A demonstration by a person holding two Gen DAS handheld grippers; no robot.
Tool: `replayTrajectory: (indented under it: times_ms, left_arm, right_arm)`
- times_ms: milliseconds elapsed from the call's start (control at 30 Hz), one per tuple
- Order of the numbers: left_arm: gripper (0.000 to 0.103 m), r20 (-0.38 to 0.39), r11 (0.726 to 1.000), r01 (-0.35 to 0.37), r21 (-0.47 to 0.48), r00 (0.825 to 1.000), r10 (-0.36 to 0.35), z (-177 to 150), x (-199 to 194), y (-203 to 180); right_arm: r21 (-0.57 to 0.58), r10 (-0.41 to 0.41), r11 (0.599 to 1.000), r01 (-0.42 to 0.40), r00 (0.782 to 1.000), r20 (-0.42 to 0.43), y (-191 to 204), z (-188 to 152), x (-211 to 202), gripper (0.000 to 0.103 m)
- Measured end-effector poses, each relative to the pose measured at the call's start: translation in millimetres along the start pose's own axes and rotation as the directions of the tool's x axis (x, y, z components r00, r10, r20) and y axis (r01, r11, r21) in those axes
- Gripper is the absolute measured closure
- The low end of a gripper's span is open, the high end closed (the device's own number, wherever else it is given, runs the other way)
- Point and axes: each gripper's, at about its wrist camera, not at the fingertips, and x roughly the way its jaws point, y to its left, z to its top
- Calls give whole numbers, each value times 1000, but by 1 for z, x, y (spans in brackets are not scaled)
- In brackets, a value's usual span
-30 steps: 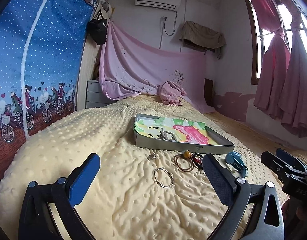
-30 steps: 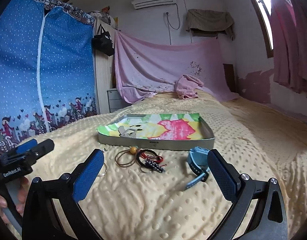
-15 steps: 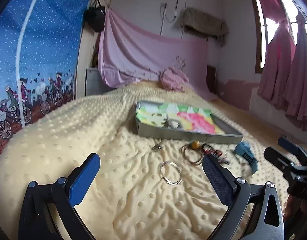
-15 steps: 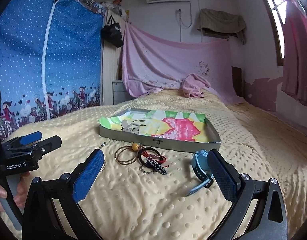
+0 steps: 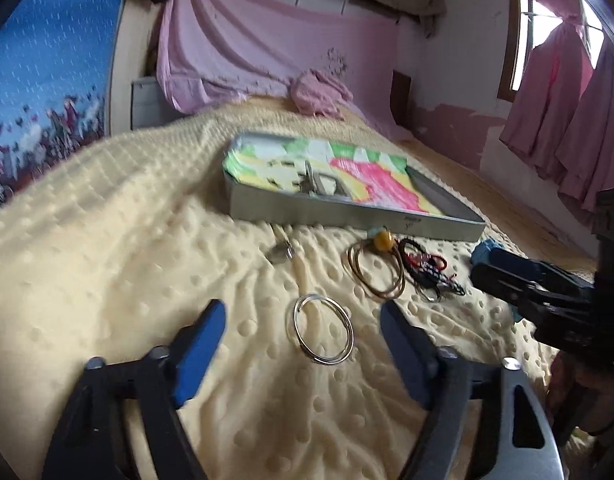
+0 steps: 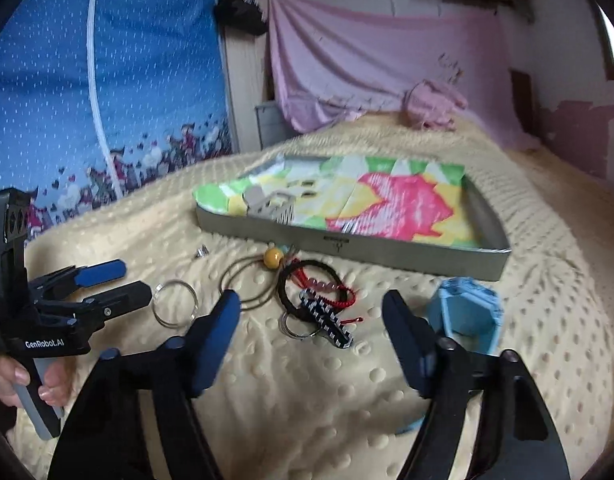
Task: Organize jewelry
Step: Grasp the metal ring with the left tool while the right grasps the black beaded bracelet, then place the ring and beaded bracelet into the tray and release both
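A silver bangle [image 5: 323, 329] lies on the yellow blanket just ahead of my open left gripper [image 5: 303, 314]; it also shows in the right wrist view [image 6: 175, 303]. A brown hair tie with a yellow bead [image 6: 273, 258], a black-and-red bracelet [image 6: 311, 289] with a black-white clip [image 6: 330, 322] and a blue watch [image 6: 465, 312] lie in front of my open right gripper [image 6: 311, 307]. A small silver piece [image 5: 282, 254] lies nearer the grey tray [image 6: 447, 258], which is lined with colourful paper and holds a metal clip [image 6: 275, 206].
The left gripper also shows at the left of the right wrist view [image 6: 111, 282], held in a hand. A pink cloth [image 5: 321, 94] lies at the bed's far end. A blue wardrobe [image 6: 87, 92] stands left, pink curtains [image 5: 567, 120] right.
Both grippers have moved forward and down toward the jewelry. The bangle now lies close between the left fingers, and the bracelet pile between the right fingers.
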Motion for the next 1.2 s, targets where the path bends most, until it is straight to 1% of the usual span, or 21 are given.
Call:
replayTrajectory:
  times_ms: [33, 100, 233, 300, 500, 533, 567, 633, 700, 767, 833, 900, 1133, 1200]
  left_arm:
    - [41, -18, 1000, 12, -11, 1000, -12, -1, 4, 2]
    - [47, -39, 999, 26, -28, 999, -27, -2, 10, 5]
    - [52, -37, 998, 48, -44, 998, -50, -5, 10, 6]
    - [55, -35, 997, 63, -52, 997, -65, -7, 9, 6]
    - [78, -48, 992, 103, -73, 993, -106, -11, 11, 8]
    - [82, -50, 991, 108, -78, 992, -112, -12, 11, 8]
    - [85, -54, 990, 112, -82, 992, -117, -12, 12, 7]
    - [96, -62, 989, 119, -87, 990, -125, -14, 14, 7]
    - [98, -63, 989, 119, -93, 990, -125, -15, 14, 6]
    - [99, -39, 990, 110, -86, 993, -114, -15, 10, 5]
    - [100, -10, 990, 116, -80, 993, -117, -15, 5, 3]
    - [100, 12, 990, 122, -74, 993, -121, -15, 1, 1]
    - [100, 77, 990, 134, -51, 988, -130, -10, -13, -4]
    - [100, 88, 987, 152, -57, 985, -147, -5, -16, -7]
  right_arm:
    - [-6, 4, 1000, -4, 1000, -23, 0, 1, 9, 49]
    - [-10, 4, 1000, -5, 998, -60, 0, 0, 23, 59]
    - [-4, -4, 1000, 4, 991, -131, -3, -2, 44, 62]
    - [15, -1, 1000, 3, 986, -166, -6, -5, 53, 67]
    - [52, 18, 999, -9, 985, -173, -14, -9, 54, 75]
    - [54, 20, 999, -11, 984, -174, -13, -10, 54, 77]
    - [52, 20, 999, -11, 984, -175, -12, -10, 53, 79]
    - [51, 19, 999, -10, 984, -177, -12, -11, 52, 87]
    - [53, 21, 999, -12, 984, -176, -11, -12, 50, 87]
    - [51, 21, 999, -12, 985, -173, -10, -13, 47, 88]
    - [51, 22, 999, -14, 986, -168, -8, -14, 43, 91]
    - [52, 24, 999, -16, 987, -157, -7, -15, 38, 91]
    - [69, 33, 997, -29, 997, -67, -7, -15, 8, 91]
    - [63, 36, 997, -33, 999, -39, -5, -14, 2, 91]
